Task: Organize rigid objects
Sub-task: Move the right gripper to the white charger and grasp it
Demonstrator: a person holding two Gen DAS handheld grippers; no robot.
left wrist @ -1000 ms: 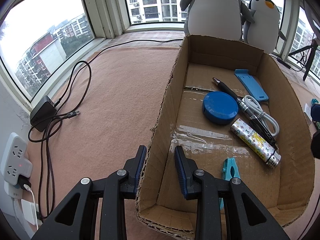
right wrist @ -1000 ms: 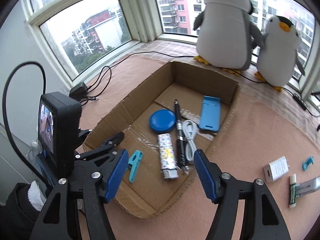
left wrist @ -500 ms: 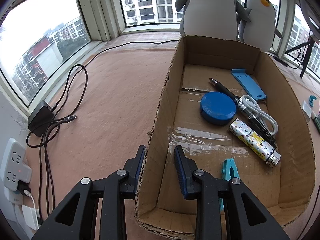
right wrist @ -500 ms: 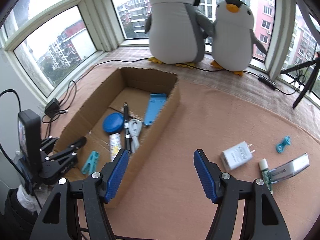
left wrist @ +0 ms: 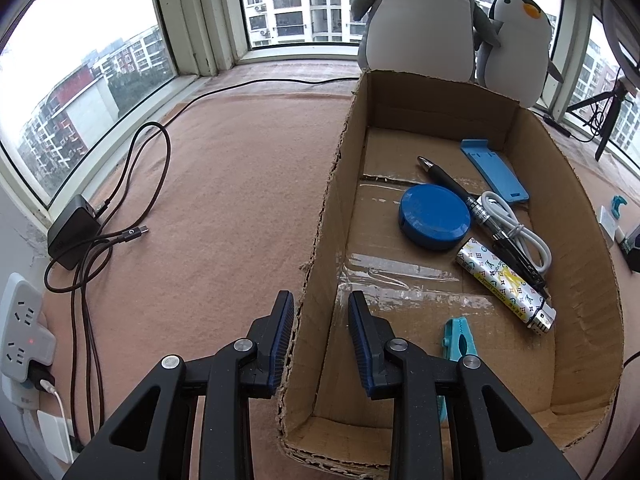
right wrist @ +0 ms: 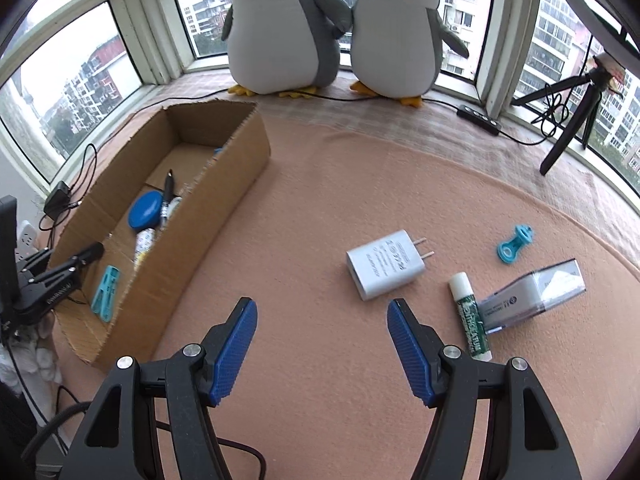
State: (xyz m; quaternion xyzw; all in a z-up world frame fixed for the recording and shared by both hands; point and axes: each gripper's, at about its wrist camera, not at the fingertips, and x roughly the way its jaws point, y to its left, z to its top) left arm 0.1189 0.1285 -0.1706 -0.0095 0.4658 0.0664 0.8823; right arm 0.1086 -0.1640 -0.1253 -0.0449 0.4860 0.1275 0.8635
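The left gripper (left wrist: 320, 320) is clamped on the near left wall of the cardboard box (left wrist: 532, 148), one pad outside and one inside. The right gripper (right wrist: 320, 344) hangs with its jaws apart and nothing between them, over bare mat.

By my reckoning the sorting is past halfway. Already in the box lie a blue round case (left wrist: 434, 216), a black pen (left wrist: 460, 188), a coiled white cable (left wrist: 516, 232), a patterned lighter (left wrist: 504, 284), a blue phone stand (left wrist: 494, 176) and a teal clip (left wrist: 458, 338).

Still out on the mat, at about one to two o'clock from the right gripper, are a white charger plug (right wrist: 386, 264), a lip balm stick (right wrist: 470, 316), a clear-topped box (right wrist: 532, 296) and a small teal clip (right wrist: 516, 244).

Only the right wrist view shows these leftovers fully; the left wrist view catches slivers at its right edge. The left view alone shows the box floor plainly, plus a black power adapter (left wrist: 70, 236) at nine o'clock.
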